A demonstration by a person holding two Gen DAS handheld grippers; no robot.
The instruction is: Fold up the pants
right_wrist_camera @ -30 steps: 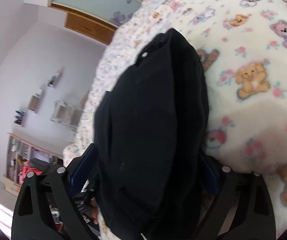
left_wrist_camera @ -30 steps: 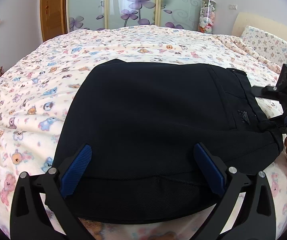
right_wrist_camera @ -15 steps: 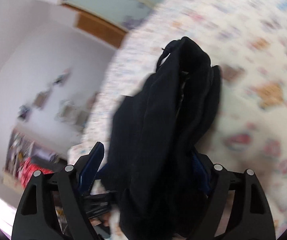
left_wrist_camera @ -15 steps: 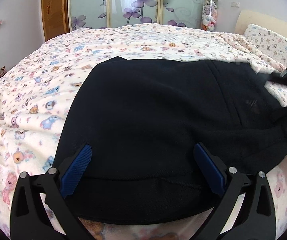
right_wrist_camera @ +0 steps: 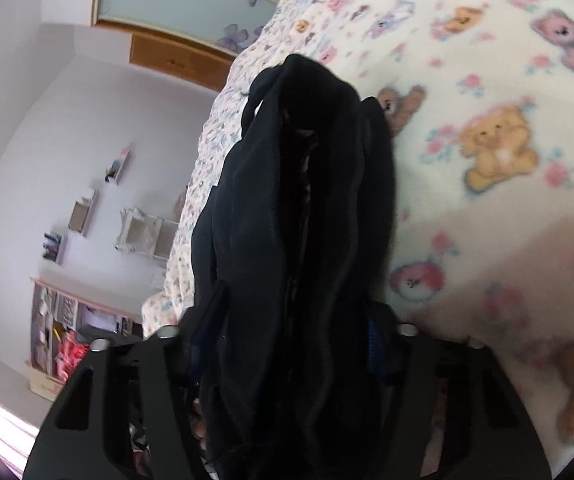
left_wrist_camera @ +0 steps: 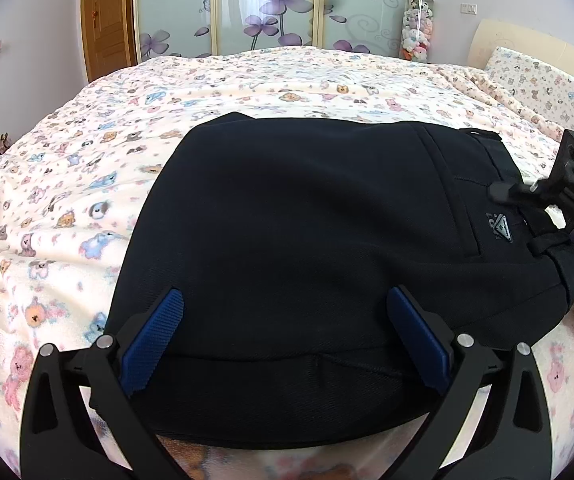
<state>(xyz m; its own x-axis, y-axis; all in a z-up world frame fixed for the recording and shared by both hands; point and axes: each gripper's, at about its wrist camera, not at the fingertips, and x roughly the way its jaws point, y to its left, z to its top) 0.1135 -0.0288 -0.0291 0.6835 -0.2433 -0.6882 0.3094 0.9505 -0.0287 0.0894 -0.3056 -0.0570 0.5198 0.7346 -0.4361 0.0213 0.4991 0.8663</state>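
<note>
Lying folded on the fleecy teddy-bear bedspread (left_wrist_camera: 87, 184), the black pants (left_wrist_camera: 307, 240) form a smooth, rounded slab of finely woven cloth with a small triangular logo patch (left_wrist_camera: 501, 229) near the waistband. The left gripper (left_wrist_camera: 285, 334) hovers with its ribbed blue pads (left_wrist_camera: 153, 340) spread wide, pressing on nothing. The right gripper (right_wrist_camera: 287, 344) is closing on the bunched, wavy layers of the waistband end, cloth filling its jaws.

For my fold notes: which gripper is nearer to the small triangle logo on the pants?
Right. The right gripper is closing over the waistband beside the triangle logo; the left gripper straddles the pants' opposite edge.
</note>
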